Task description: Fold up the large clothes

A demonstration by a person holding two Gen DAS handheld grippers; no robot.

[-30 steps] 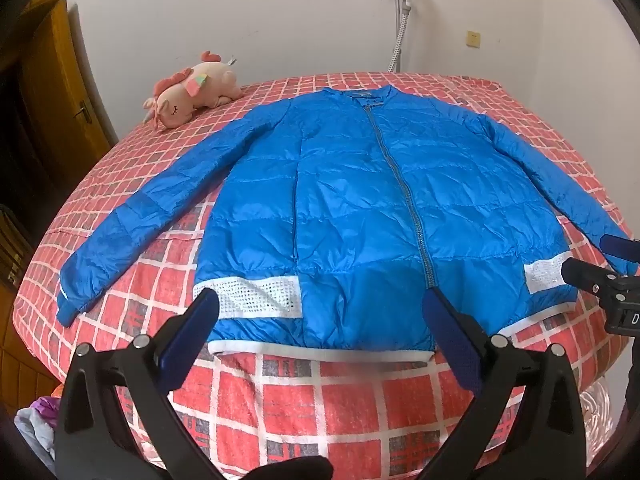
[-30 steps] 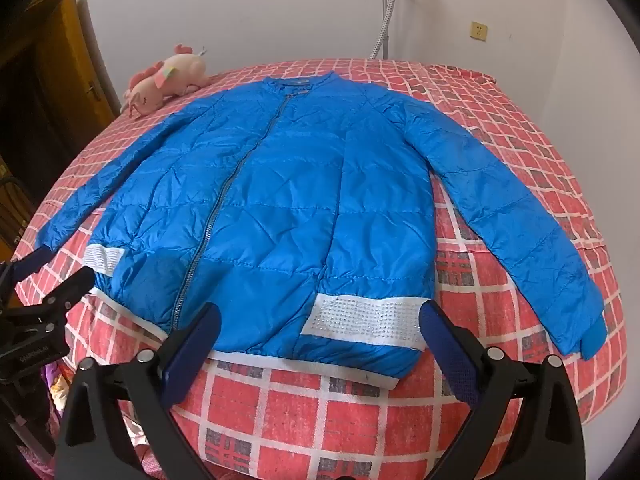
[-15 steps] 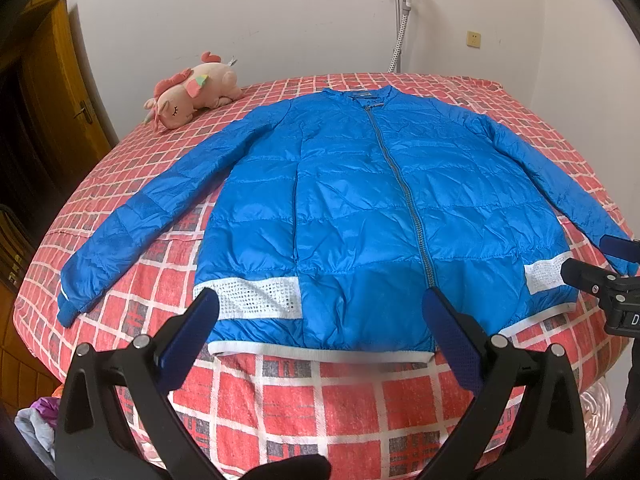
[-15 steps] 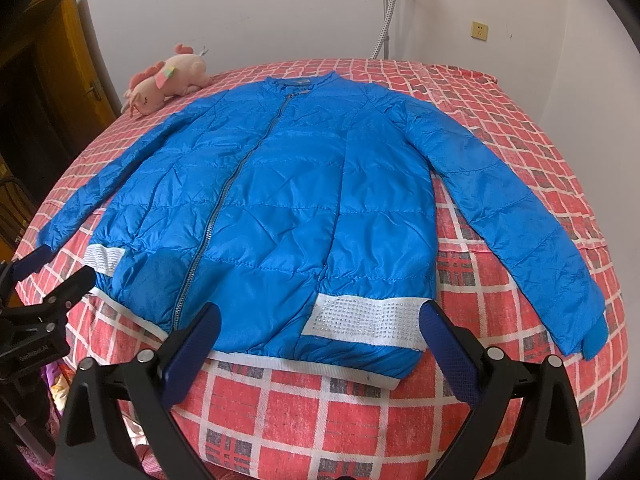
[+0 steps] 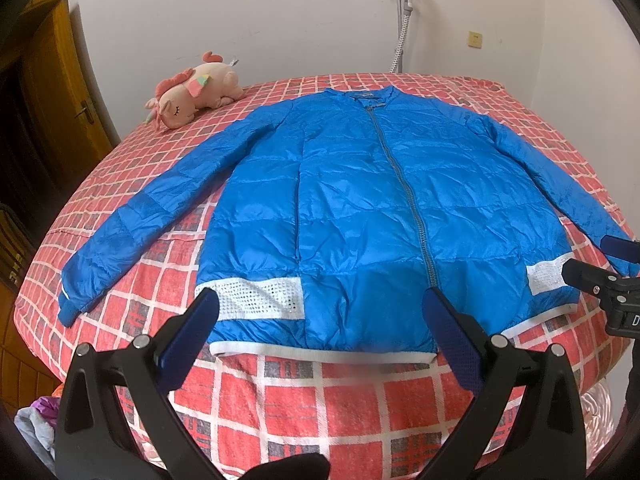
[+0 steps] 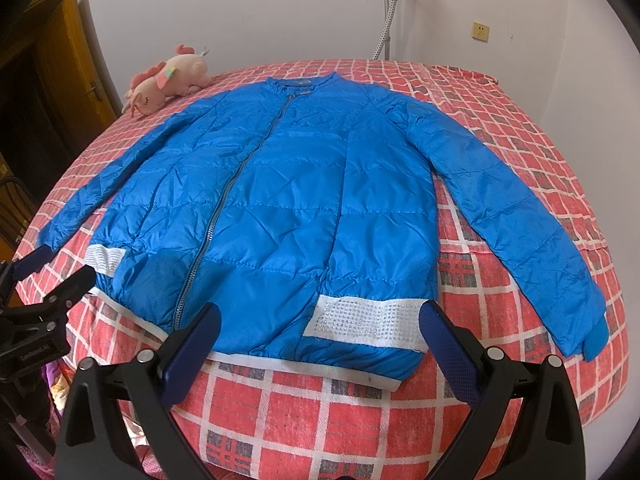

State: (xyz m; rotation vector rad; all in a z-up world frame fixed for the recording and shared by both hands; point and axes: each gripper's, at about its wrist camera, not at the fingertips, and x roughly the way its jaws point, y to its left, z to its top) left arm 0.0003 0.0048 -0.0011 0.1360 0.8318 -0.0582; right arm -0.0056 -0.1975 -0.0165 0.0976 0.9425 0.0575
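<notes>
The far cuff of the jacket's right-hand sleeve is partly covered in the left wrist view by the other gripper's finger, and in the right wrist view the left-hand cuff runs to the bed's edge just beside the left tool, so neither cuff is seen whole in both views. The near edge of the bed drops out of sight under the grippers; a heap of cloth at the lower left corner is too cut off to make out.

The blue jacket [image 5: 360, 216] lies flat, front up and zipped, on the red checked bed [image 5: 340, 408]. Its long axis runs away from the cameras: the white hem is nearest, the collar points at the far wall. Both sleeves spread outward and slant down toward the near corners. White mesh panels sit just above the hem on each side.

The left gripper [image 5: 320, 320] hangs over the near hem, its jaws wide and empty, touching nothing. The right gripper [image 6: 320, 332] hangs likewise over the hem further right, jaws wide and empty.

A pink plush toy [image 5: 192, 96] lies at the bed's far left corner, well apart from the jacket. A hose on a stand [image 5: 402, 20] rises against the wall behind.
</notes>
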